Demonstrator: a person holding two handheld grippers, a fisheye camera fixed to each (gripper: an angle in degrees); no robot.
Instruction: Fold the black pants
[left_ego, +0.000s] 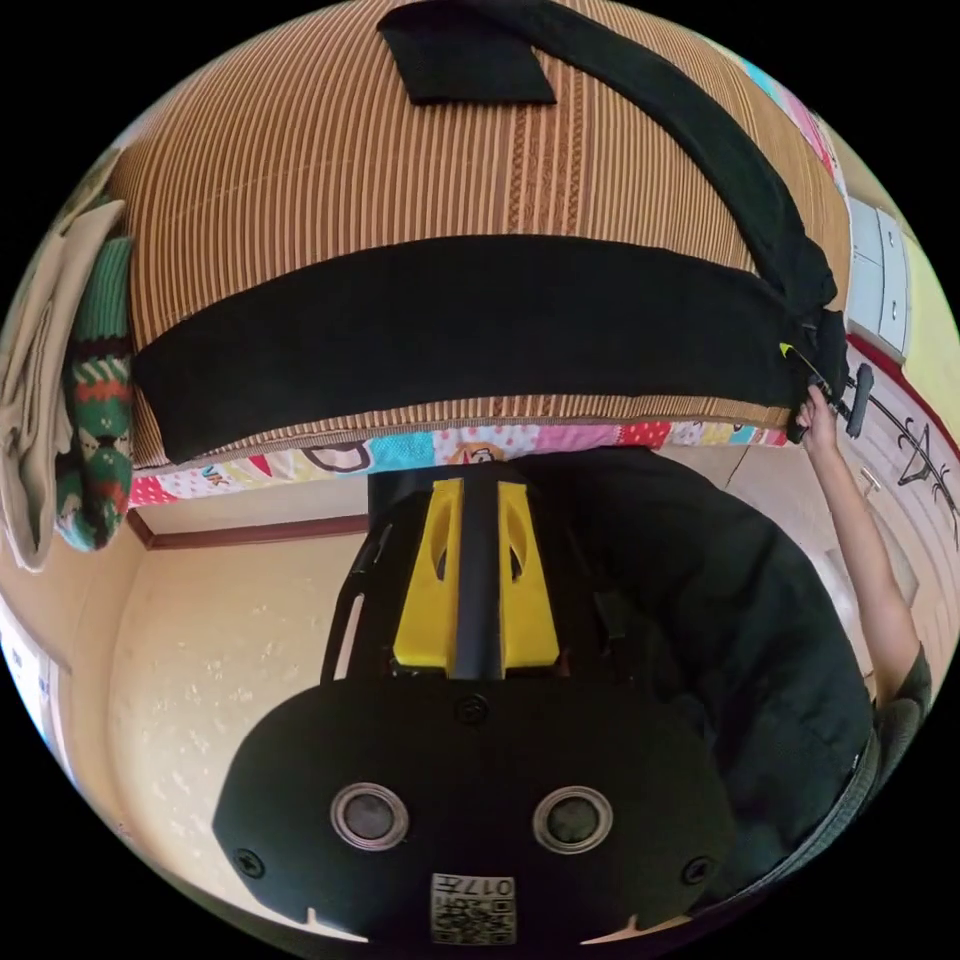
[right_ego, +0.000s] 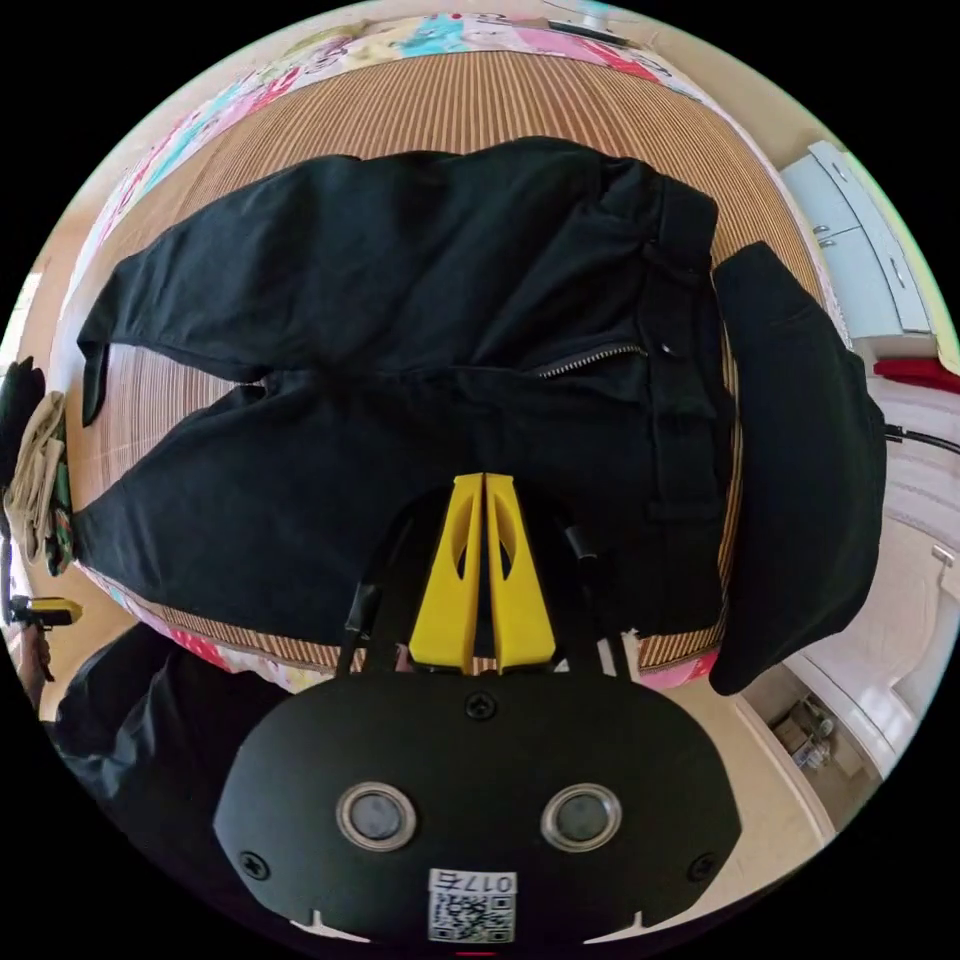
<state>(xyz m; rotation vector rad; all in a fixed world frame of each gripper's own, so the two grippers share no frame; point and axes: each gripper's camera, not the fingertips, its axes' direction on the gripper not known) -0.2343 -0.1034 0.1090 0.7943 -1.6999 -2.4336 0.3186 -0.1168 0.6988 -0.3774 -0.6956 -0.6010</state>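
Your right gripper has its yellow jaws pressed together with no visible gap, tips over the black pants near the waistband; whether a pinch of cloth sits between them you cannot tell, because the tips end against black fabric. Your left gripper shows its jaws slightly apart around a dark slot, tips at the mat's near edge below the near pant leg, apparently holding nothing. The pants lie flat and spread on the striped mat, both legs running off to one side, waist, open zip and belt loops toward the other, which suits a lengthwise fold: one leg laid over the other. The cloth looks like a matte, fairly heavy woven cotton that holds soft ridges rather than draping limp, so it should keep a crease. The mat is ribbed, brown and tan, probably slick enough for fabric to slide. Under it a bright patchwork quilt peeks along the edge. A separate dark garment hangs over the mat's edge just beside the waist, touching or nearly so; keep it out of the fold. Folded knitwear sits beyond the leg ends, well apart.
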